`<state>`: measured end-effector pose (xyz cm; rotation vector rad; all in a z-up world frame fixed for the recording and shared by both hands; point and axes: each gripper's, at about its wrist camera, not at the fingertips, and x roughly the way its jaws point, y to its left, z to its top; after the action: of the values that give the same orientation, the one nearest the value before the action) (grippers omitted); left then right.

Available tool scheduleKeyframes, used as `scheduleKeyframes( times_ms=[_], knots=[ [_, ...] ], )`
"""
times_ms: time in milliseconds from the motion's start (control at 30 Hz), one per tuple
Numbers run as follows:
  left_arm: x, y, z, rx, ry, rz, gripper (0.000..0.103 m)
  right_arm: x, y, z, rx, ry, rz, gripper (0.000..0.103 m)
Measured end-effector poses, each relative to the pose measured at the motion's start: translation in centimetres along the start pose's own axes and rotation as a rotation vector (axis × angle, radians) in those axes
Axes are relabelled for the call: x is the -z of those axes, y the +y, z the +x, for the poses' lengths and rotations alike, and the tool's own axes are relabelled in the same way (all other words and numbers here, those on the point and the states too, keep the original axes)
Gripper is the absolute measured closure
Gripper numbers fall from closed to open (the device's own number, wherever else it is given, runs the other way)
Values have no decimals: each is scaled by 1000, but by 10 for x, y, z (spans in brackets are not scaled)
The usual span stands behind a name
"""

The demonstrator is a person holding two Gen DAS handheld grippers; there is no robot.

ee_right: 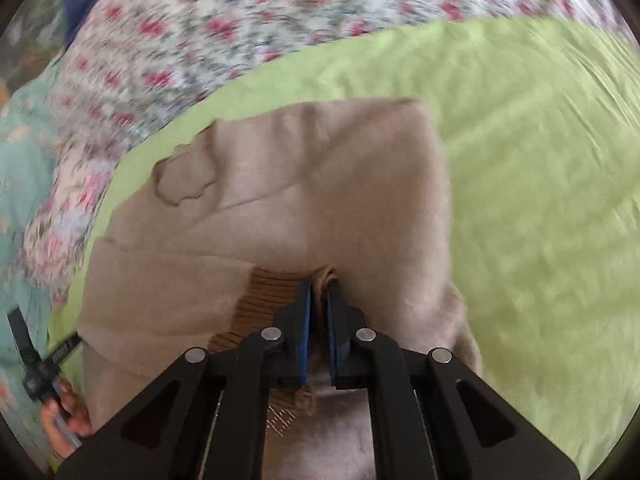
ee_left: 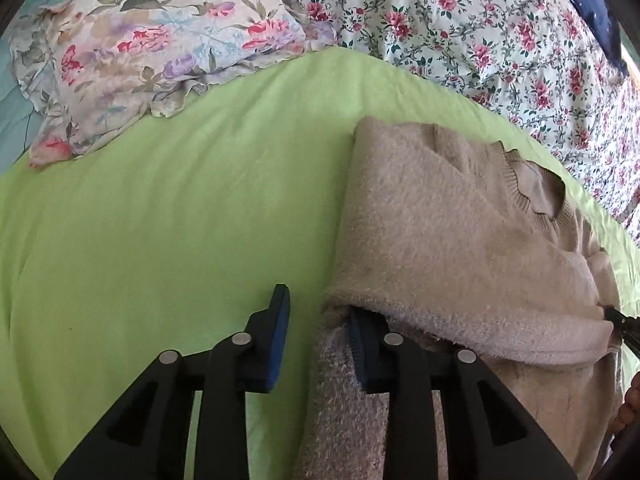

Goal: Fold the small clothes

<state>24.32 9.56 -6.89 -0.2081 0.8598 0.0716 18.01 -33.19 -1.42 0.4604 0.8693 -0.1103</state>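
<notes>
A beige fuzzy sweater [ee_left: 448, 216] lies on the green bed sheet [ee_left: 160, 220], filling the lower right of the left wrist frame and the centre of the right wrist frame. Its ribbed neckline [ee_left: 536, 196] sits toward the right in the left wrist view, and the lower part is doubled over into a thick fold.

The left gripper [ee_left: 318, 320] has its fingers spread: the left finger [ee_left: 278, 332] rests over bare sheet, while the other finger is tucked under the folded edge of the sweater, so no cloth is pinched between them.

The right gripper [ee_right: 319, 320] has its fingers nearly pressed together, pinching a small bunch of the sweater's fabric beside a darker ribbed band [ee_right: 264, 292]. This frame is blurred, so how much cloth sits between the fingers is hard to judge.

A floral pillow [ee_left: 132, 60] lies at the upper left of the left wrist frame, and a floral quilt [ee_left: 480, 28] runs across the upper right. The person's left hand [ee_right: 64, 420] shows at the lower left edge of the right wrist view.
</notes>
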Motion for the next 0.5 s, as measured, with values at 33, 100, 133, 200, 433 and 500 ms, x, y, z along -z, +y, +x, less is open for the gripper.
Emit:
scheduleKeyframes(
  times_ms=[33, 100, 133, 200, 433, 500],
  knots=[
    [0, 0, 0, -1, 0, -1, 70, 0, 0, -9, 29, -30, 5, 92],
    [1, 1, 1, -4, 0, -4, 69, 0, 11, -32, 50, -120, -13, 91],
    [2, 0, 1, -9, -2, -2, 69, -1, 18, -35, 3, -127, -26, 91],
    [3, -1, 1, -20, -3, 2, 68, -1, 32, -26, -108, -70, -66, 89],
    [0, 11, -2, 31, 34, -19, 59, 19, 15, 5, -45, 74, -24, 86],
    [6, 9, -13, 27, 45, 16, 59, 23, 9, -27, -72, 21, -9, 84]
  ],
)
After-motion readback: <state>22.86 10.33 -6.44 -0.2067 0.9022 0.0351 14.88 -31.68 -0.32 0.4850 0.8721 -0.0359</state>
